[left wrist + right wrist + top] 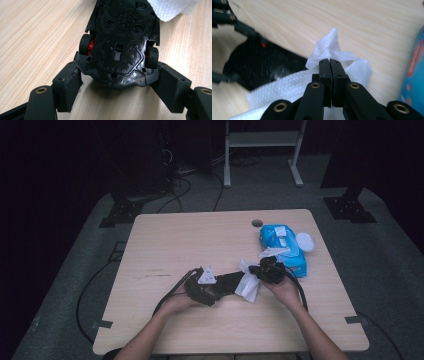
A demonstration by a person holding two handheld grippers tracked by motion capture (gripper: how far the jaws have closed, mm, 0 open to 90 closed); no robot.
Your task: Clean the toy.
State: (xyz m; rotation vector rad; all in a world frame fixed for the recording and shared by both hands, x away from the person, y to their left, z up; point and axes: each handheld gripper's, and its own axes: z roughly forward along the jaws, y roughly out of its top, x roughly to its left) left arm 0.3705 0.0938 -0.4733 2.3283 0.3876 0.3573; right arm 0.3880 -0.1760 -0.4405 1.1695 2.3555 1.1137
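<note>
Black plastic marks the toy car (120, 47), which lies upside down just below the centre of the high view, its underside with red-hubbed wheels facing the camera in the left gripper view. The left gripper (117, 92) holds it: the jaws stand fairly wide, each pressing one flank of the car's end at the bottom of that frame. A white wipe (329, 53) lies against the far end of the car, in the upper right corner of the left gripper view and at centre in the right gripper view. The right gripper (329, 62) has its jaws pinched narrowly together on a fold of this wipe, with the cloth bunching up above the tips and spreading to the lower left over the car. In the high view the two grippers meet near the middle of the pale wooden counter (170, 240). To the right of the right gripper sits a blue pack of wipes (282, 245), its round white lid (305, 241) flipped open at its right side.
</note>
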